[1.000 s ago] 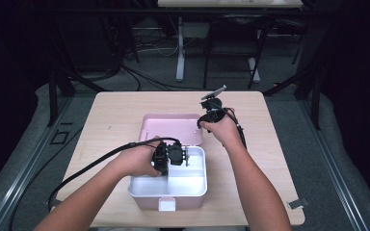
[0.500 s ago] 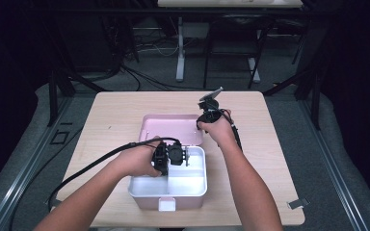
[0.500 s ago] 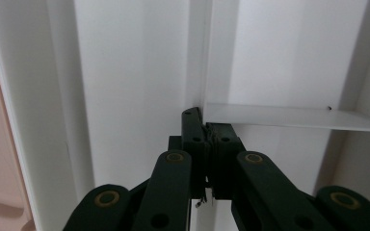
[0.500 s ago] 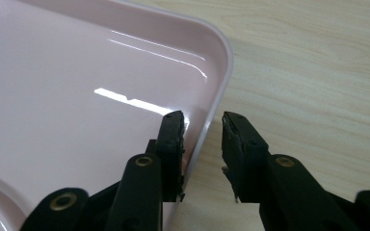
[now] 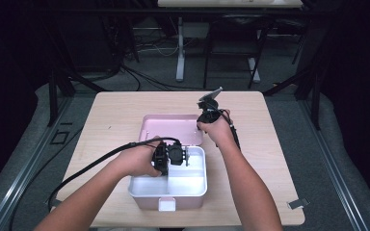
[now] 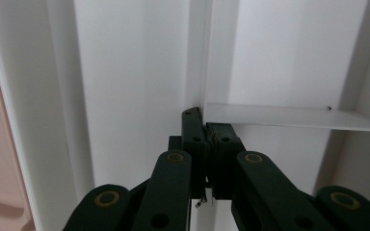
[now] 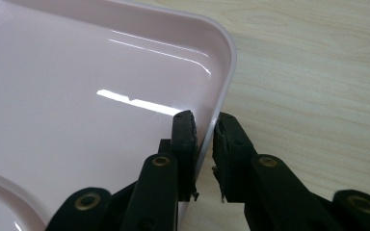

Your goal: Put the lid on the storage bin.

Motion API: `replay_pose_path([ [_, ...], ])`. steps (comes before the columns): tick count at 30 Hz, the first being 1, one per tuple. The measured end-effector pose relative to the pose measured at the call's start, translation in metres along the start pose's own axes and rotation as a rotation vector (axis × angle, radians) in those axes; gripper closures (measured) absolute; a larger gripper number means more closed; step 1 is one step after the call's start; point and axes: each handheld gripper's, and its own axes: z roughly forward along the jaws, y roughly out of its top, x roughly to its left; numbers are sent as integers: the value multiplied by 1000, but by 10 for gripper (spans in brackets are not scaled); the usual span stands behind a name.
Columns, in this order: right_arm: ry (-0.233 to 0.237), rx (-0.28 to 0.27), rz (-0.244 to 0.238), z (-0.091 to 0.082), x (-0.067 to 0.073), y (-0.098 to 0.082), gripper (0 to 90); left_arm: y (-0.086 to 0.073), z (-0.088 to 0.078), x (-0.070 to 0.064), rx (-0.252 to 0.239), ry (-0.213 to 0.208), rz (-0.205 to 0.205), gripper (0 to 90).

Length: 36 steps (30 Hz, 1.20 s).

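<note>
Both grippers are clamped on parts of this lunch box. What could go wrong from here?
The right gripper pinches only the thin rim of the pink lid near its corner, so the lid could slip or twist out if lifted. The left gripper is shut on the white divider inside the box; pulling may drag the whole box along the table.

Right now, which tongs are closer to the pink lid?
Right. The right tongs straddle the pink lid's rim, one jaw on each side. The left tongs are inside the white box, pinching its divider.
</note>
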Motion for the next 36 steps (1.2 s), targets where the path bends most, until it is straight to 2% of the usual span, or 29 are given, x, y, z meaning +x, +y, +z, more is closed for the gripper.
replay_pose_path([
  [7,-12,-5,5,-3,2,0,811,0,0,0,1,-1,0,876],
  [16,-13,-28,35,-8,4,0,829,0,0,1,0,-6,-5,875],
  [19,-15,-32,27,-11,4,-1,836,0,0,1,-1,-6,-3,875],
  [24,-24,-62,39,-17,7,-2,847,-1,0,0,-5,-3,-4,875],
  [28,-22,-85,24,-23,8,-2,850,-1,0,0,-4,-2,-3,875],
  [36,12,-141,27,-41,7,-3,860,-1,0,1,-1,-4,1,875],
])
